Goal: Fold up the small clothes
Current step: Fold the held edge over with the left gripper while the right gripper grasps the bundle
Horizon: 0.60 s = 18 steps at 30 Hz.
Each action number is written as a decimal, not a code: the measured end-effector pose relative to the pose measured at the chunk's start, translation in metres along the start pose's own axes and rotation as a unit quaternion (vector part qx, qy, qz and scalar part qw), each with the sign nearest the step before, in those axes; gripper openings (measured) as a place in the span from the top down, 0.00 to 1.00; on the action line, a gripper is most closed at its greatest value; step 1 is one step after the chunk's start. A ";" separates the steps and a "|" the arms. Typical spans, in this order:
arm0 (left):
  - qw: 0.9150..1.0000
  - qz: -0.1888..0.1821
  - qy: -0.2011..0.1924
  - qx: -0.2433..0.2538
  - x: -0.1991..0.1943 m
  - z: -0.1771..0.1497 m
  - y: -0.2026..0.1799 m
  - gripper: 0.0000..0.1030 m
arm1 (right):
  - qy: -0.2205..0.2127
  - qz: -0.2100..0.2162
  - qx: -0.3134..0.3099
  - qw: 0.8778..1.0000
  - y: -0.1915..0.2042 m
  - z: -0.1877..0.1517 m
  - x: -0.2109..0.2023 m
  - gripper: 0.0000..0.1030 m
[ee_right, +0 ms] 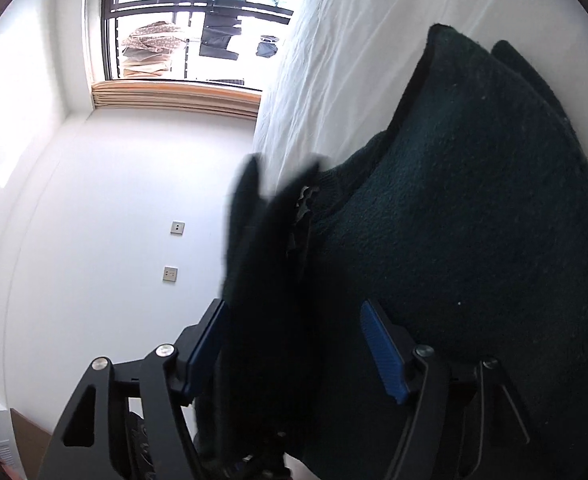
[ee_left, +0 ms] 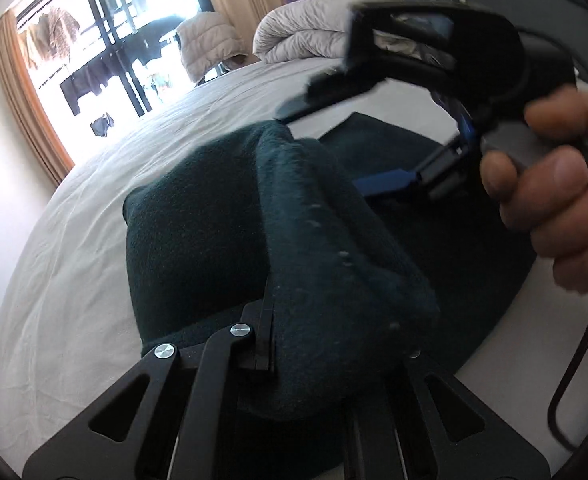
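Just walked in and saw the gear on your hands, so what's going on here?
A person is folding a dark green fleece garment on a white bed with two handheld grippers. The left gripper is pinching a raised fold of the fabric. The right gripper has cloth between its blue pads, jaws apart.

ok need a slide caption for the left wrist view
Left gripper lifts a fold of the dark green fleece garment above the white bed, the hand-held right gripper alongside.

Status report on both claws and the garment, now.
Left claw shut on dark green fleece garment, fold lifted off white bedsheet. Right claw open, fabric loose between its blue pads. Nothing blocking.
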<state>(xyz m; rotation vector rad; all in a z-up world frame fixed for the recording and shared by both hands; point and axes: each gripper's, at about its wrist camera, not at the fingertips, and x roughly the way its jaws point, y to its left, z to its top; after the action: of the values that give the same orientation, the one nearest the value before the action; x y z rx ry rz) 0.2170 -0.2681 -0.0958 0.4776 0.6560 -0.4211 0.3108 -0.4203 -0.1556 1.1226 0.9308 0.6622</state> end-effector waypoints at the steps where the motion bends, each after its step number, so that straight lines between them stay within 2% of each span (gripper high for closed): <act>1: 1.000 0.003 -0.002 0.006 0.001 -0.001 -0.003 0.94 | 0.007 -0.003 -0.006 1.000 0.003 0.001 0.005 0.23; 5: 1.000 0.004 -0.007 0.002 -0.001 -0.003 0.001 0.94 | 0.022 -0.020 -0.002 1.000 0.010 0.009 0.018 0.19; 10: 0.998 0.027 0.001 0.058 -0.008 -0.016 -0.025 0.94 | 0.023 -0.058 -0.005 0.998 0.018 0.021 0.027 0.21; 12: 0.996 0.045 0.006 0.083 -0.003 -0.010 -0.039 0.94 | 0.031 -0.089 -0.017 0.995 0.022 0.027 0.033 0.30; 14: 0.993 0.056 0.011 0.100 -0.002 -0.008 -0.047 0.94 | 0.039 -0.122 -0.035 0.991 0.025 0.032 0.038 0.54; 16: 0.992 0.061 0.014 0.111 -0.001 -0.006 -0.053 0.94 | 0.041 -0.145 -0.059 0.987 0.031 0.033 0.038 0.70; 18: 0.991 0.062 0.013 0.117 -0.001 -0.004 -0.059 0.94 | 0.043 -0.163 -0.082 0.982 0.037 0.035 0.033 0.75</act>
<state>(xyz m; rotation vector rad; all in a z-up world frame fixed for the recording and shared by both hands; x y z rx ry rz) 0.1846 -0.3135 -0.1142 0.7430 0.6023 -0.3765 0.3581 -0.3967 -0.1246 0.7783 1.0842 0.5100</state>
